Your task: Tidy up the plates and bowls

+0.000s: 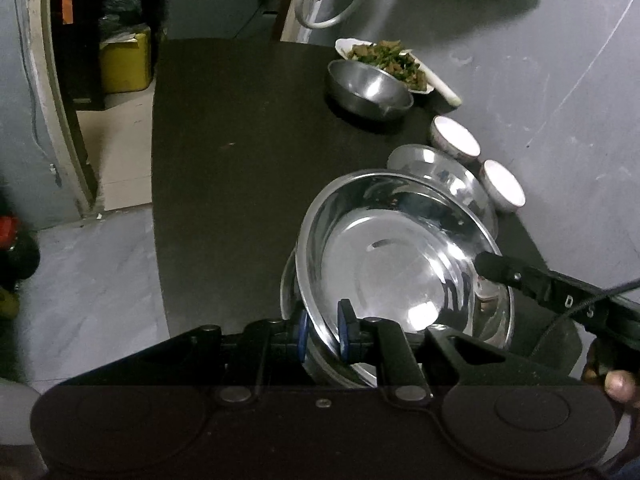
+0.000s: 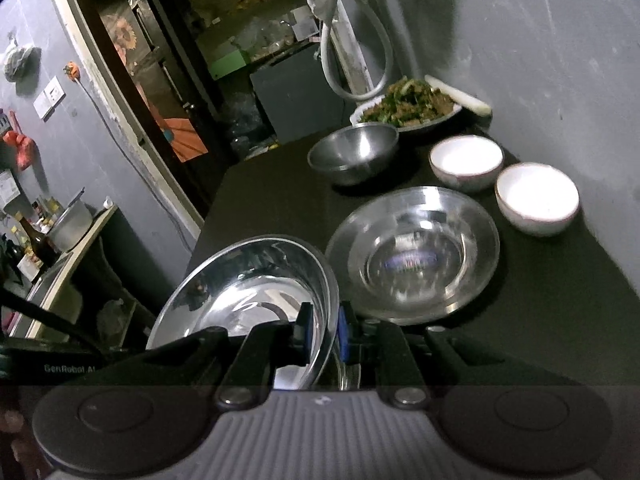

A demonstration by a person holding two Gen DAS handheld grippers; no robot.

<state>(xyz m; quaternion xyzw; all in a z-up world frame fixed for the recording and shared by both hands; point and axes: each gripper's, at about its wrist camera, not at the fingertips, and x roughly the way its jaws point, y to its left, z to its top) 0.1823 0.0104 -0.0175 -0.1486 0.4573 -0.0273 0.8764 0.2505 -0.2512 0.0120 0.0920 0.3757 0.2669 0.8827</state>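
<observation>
My left tool (image 1: 322, 330) is pinched tight on the near rim of the big steel plate (image 1: 400, 264), and my right tool (image 2: 322, 330) is clamped on the opposite rim, so the plate hangs tilted above the dark surface (image 1: 240, 160), over another steel dish. To do this well I should level both tools together. Then, I judge, I can lower it squarely onto the second steel plate (image 2: 412, 252) beside it without scraping the white bowls (image 2: 536, 198).

Black tongs (image 1: 322, 330), blue pads (image 2: 342, 334), silver screws.
</observation>
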